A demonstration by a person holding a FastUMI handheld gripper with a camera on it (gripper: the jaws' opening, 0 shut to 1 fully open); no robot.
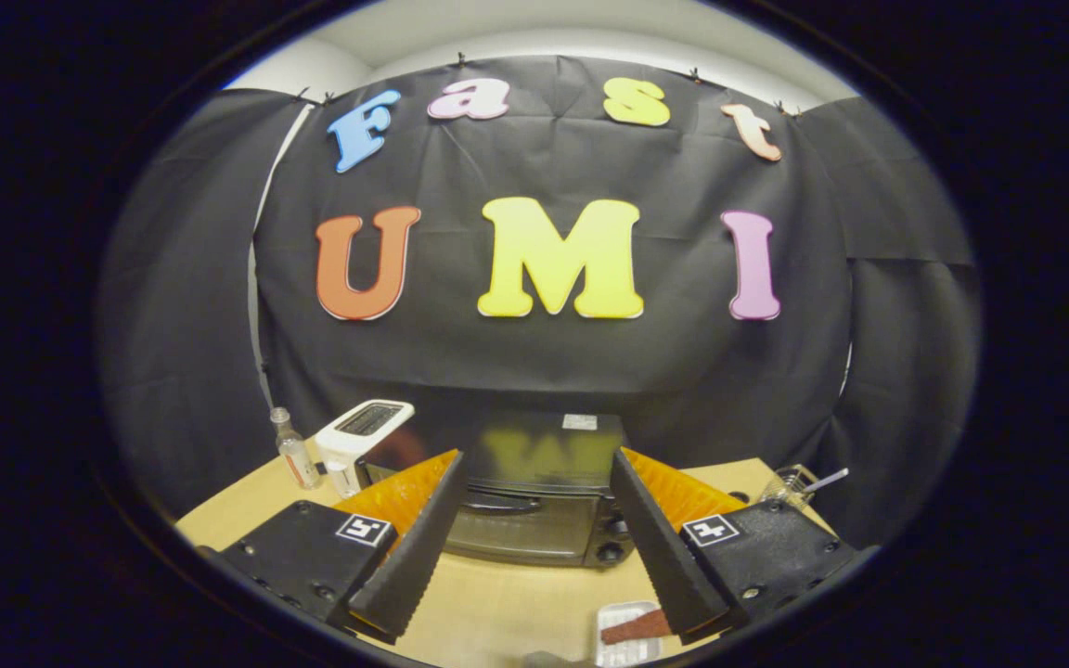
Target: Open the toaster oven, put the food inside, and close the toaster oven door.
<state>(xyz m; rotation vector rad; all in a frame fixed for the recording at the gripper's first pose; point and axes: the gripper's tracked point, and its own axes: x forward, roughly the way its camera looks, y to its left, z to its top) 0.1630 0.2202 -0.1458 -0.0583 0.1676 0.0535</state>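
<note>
Toaster oven (534, 506) sits on the wooden surface (497, 603), door closed, its handle (497, 504) running crosswise, straight ahead of the claw (534, 464) and framed between the two fingers. Claw spread wide, holding nothing. Food (635, 627) lies on a small white tray (623, 614) near the right finger's base. White toaster (360, 434) and small bottle (293, 452) stand off left of the oven.
</note>
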